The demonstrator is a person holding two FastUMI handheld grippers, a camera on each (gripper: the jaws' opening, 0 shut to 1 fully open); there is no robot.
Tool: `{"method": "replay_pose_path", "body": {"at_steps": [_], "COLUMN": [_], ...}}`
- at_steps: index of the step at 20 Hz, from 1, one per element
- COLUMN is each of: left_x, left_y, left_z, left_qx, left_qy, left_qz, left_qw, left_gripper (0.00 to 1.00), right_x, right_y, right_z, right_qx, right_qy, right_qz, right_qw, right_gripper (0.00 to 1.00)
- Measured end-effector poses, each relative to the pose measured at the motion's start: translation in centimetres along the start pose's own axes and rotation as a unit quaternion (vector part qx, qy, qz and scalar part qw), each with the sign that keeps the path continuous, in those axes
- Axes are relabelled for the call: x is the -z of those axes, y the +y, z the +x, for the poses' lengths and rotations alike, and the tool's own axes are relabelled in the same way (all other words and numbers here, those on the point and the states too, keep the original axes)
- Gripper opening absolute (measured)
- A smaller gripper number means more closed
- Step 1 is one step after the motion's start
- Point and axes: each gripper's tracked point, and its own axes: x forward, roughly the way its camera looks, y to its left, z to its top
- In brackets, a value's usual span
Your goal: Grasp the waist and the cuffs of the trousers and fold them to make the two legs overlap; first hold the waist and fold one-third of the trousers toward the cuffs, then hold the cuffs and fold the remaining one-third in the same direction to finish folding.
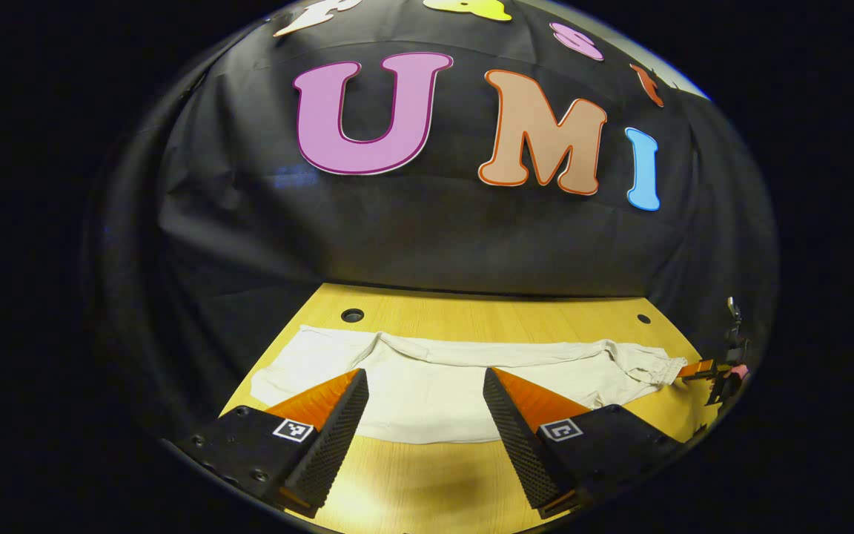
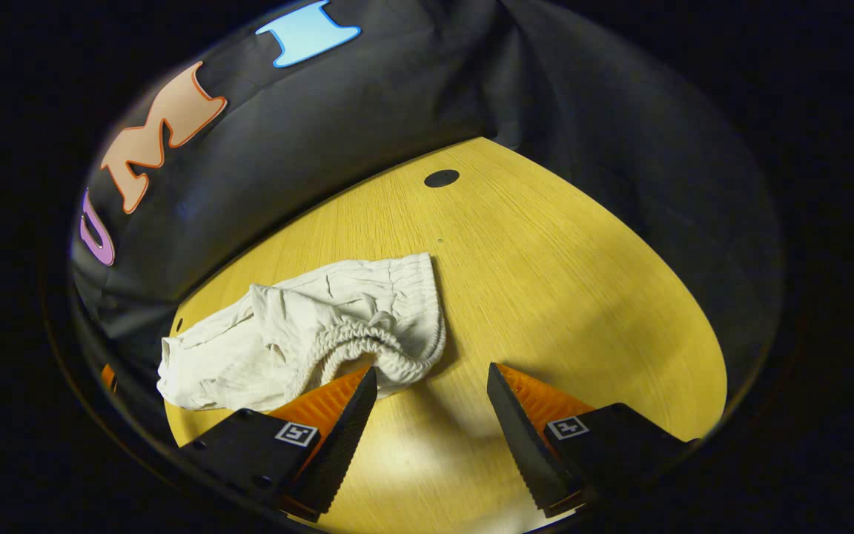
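Cream trousers (image 1: 434,386) lie flat across the wooden table (image 1: 427,482), stretched from left to right. My left gripper (image 1: 425,378) is open and hovers over the near edge of their middle, holding nothing. In the left gripper view the right gripper (image 1: 716,371) shows at the far right, at the gathered waist end (image 1: 657,367). In the right gripper view the elastic waist (image 2: 375,345) is bunched just ahead of my right gripper (image 2: 432,374), which is open. Its left fingertip (image 2: 364,389) sits at the waistband's edge, while the other finger is over bare wood.
The tabletop (image 2: 583,297) has a round cable hole (image 2: 441,178) near the back, and another hole (image 1: 352,315) behind the trousers' left end. Black cloth walls close the table in at the back and sides. Bare wood lies to the right of the waist.
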Motion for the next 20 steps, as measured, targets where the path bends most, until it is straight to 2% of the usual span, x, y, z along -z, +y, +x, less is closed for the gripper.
{"method": "replay_pose_path", "body": {"at_steps": [2, 3, 4, 7, 8, 9, 10, 12, 13, 14, 15, 20], "left_x": [-0.1, -0.2, -0.4, -1.2, -1.5, -1.8, -2.0, -2.3, -2.3, -2.4, -2.3, -2.0], "left_y": [0.2, -0.1, -0.2, -0.8, -0.9, -1.0, -1.2, -1.7, -2.0, -2.2, -2.4, -2.3], "left_z": [-0.4, -0.8, -1.1, -1.4, -1.6, -2.0, -2.2, -2.4, -2.2, -2.1, -2.0, -1.2], "left_qx": [-0.009, -0.011, -0.013, -0.016, -0.018, -0.020, -0.020, -0.019, -0.016, -0.014, -0.009, 0.009], "left_qy": [0.001, 0.000, -0.003, -0.014, -0.018, -0.021, -0.023, -0.024, -0.024, -0.024, -0.024, -0.023], "left_qz": [0.003, 0.001, -0.004, -0.017, -0.015, -0.012, -0.010, -0.006, -0.008, -0.013, -0.019, -0.041], "left_qw": [1.000, 1.000, 1.000, 1.000, 1.000, 1.000, 0.999, 1.000, 1.000, 1.000, 0.999, 0.999], "left_gripper": [0.94, 0.94, 0.94, 0.94, 0.94, 0.94, 0.95, 0.95, 0.96, 0.96, 0.96, 0.96], "right_x": [-0.4, -1.2, -1.4, -1.6, -1.5, -1.4, -1.4, -2.0, -2.3, -2.6, -3.1, -5.1], "right_y": [0.7, 1.1, 1.3, 1.9, 1.7, 1.6, 1.9, 2.1, 2.2, 2.6, 3.2, 6.1], "right_z": [0.4, 0.7, 1.5, 2.2, 2.4, 2.5, 2.6, 2.7, 2.7, 2.2, 1.6, -1.1], "right_qx": [-0.018, -0.026, -0.034, -0.046, -0.046, -0.047, -0.052, -0.057, -0.055, -0.063, -0.077, -0.123], "right_qy": [-0.001, -0.011, -0.012, -0.013, -0.013, -0.009, -0.006, -0.013, -0.022, -0.029, -0.037, -0.075], "right_qz": [0.029, 0.045, 0.062, 0.096, 0.099, 0.106, 0.119, 0.136, 0.137, 0.134, 0.129, 0.128], "right_qw": [0.999, 0.999, 0.997, 0.994, 0.994, 0.993, 0.992, 0.989, 0.989, 0.989, 0.988, 0.981], "right_gripper": [0.89, 0.94, 0.94, 0.87, 0.74, 0.53, 0.48, 0.28, 0.22, 0.24, 0.20, 0.19]}}
